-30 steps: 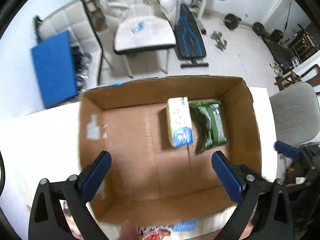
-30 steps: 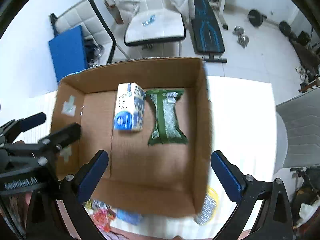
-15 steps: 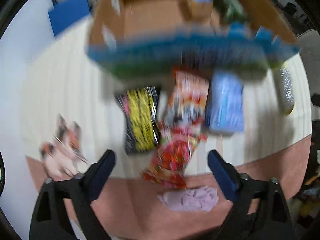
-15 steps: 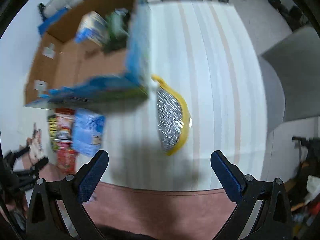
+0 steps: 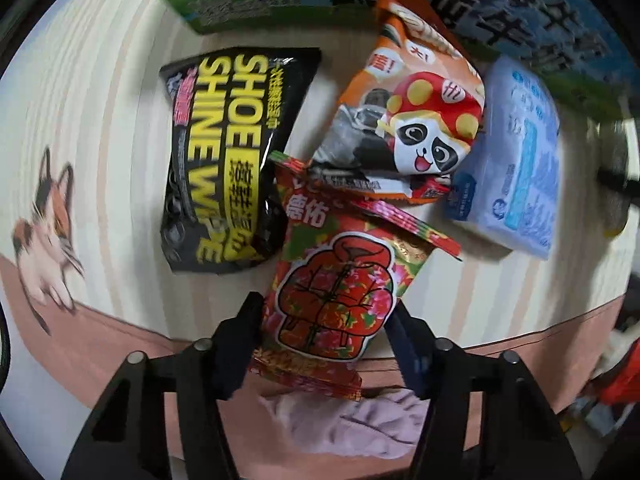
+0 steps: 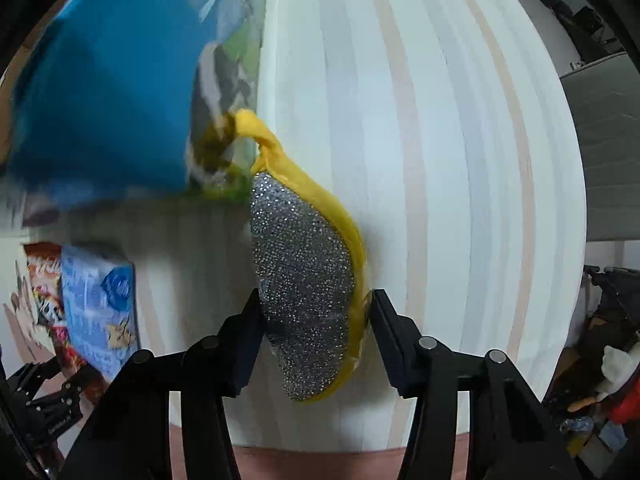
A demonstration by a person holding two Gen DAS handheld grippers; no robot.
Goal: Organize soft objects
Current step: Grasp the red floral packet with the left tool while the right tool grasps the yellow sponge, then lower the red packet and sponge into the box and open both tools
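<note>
In the left wrist view my left gripper (image 5: 326,320) has its jaws against both sides of a red floral packet (image 5: 340,292) that lies on the striped tablecloth. A black "Shoe Shine Wipe" pack (image 5: 228,156), an orange panda snack bag (image 5: 408,112) and a pale blue tissue pack (image 5: 512,164) lie beyond it. In the right wrist view my right gripper (image 6: 316,316) has its jaws on both sides of a silver and yellow scouring sponge (image 6: 304,280) on the cloth. The tissue pack (image 6: 100,308) shows at the left there.
The cardboard box's printed blue and green outer wall (image 5: 520,8) stands just behind the packets and fills the upper left of the right wrist view (image 6: 100,100). A cat picture (image 5: 44,220) is on the cloth. A lilac cloth (image 5: 352,424) lies at the table's front edge.
Both grippers dropped from above the open box to the table in front of it. The left jaws closed onto the red packet, the right jaws onto the sponge.
</note>
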